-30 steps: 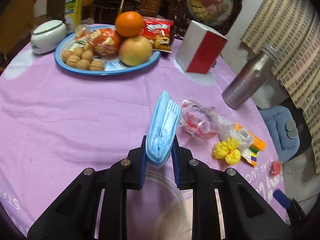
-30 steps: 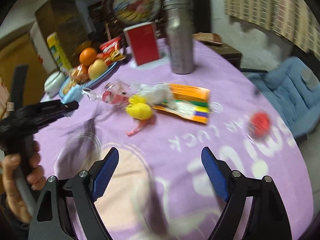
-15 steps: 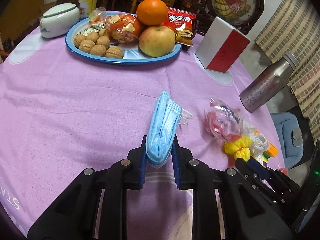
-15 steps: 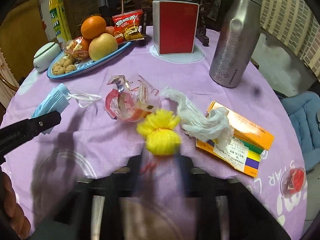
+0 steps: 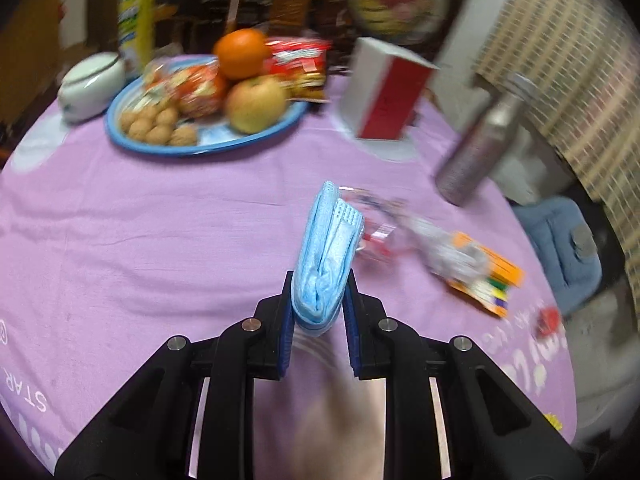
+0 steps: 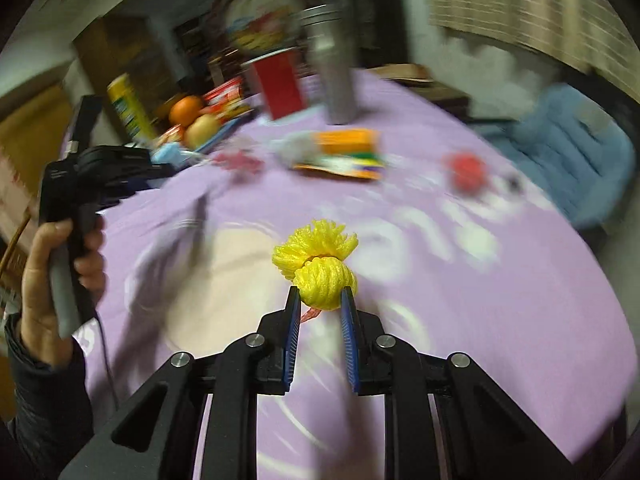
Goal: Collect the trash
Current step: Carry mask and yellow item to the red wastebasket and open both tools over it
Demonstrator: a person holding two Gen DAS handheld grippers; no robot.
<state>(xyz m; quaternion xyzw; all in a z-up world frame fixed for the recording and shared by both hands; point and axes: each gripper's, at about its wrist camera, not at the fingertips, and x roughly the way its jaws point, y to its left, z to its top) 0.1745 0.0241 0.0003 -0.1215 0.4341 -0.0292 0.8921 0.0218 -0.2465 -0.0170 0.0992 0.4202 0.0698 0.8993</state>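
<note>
two hand-held grippers, blue face mask point(image 5: 326, 256) and yellow foam net point(image 6: 322, 264) in their grips

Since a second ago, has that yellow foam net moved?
Yes. The yellow foam net has left its spot beside the orange box; it now sits between the right gripper's fingers, nearer the camera.

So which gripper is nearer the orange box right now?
Left. The left gripper, shut on the blue mask, sits just left of the orange box; the right gripper is farther back.
</note>
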